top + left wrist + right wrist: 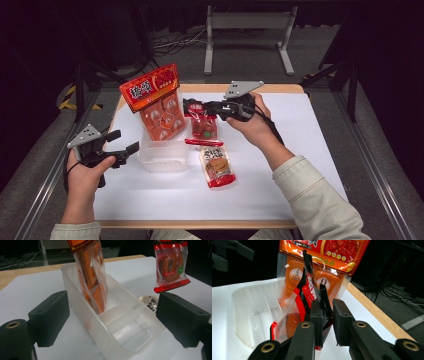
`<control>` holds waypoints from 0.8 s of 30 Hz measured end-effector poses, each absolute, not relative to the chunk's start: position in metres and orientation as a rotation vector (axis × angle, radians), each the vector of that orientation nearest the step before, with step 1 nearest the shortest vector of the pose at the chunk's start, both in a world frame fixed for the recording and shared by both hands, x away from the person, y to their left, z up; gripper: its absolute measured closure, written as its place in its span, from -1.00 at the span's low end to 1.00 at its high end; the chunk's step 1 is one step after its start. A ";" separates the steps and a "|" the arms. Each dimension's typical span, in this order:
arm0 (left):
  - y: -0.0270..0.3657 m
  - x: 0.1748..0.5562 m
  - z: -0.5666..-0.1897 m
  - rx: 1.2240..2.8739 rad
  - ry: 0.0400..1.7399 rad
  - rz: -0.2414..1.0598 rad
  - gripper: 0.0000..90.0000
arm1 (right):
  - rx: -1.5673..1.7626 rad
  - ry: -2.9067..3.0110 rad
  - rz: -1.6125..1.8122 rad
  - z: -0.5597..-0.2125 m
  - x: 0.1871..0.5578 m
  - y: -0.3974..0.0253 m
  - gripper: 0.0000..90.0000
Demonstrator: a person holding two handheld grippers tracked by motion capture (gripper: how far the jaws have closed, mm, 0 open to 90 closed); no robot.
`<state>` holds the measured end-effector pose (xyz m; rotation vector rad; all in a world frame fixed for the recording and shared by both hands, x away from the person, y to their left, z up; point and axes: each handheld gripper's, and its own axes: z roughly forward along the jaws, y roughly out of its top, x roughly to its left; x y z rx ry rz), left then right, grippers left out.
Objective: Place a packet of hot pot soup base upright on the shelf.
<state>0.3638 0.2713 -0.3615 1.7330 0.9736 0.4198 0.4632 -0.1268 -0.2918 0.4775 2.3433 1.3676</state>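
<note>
**Red snack packet held up beside the bin**

Our right gripper (192, 107) had its jaws clamped on the red snack packet (204, 126), which hung just right of the clear bin (163, 156). Our left gripper (125, 145), jaws wide, hovered left of the bin. A big orange bag (156, 102) stood in it.

The white-covered table (310, 150) carries 1 clear plastic bin (163, 156) with 2 compartments, and 1 tall orange snack bag with a red header (156, 102) stands in it. There are 2 small red-edged clear snack packets, 1 lifted above the table (204, 127) and 1 lying flat (217, 167), plus 1 thin red stick packet (204, 142). 2 black two-jaw grippers are counted, 1 left (125, 146) and 1 right (192, 107).
</note>
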 end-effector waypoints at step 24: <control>0.278 0.362 -0.359 1.708 0.985 0.431 -0.72 | 0.370 2.326 1.393 -0.294 0.464 -0.074 0.77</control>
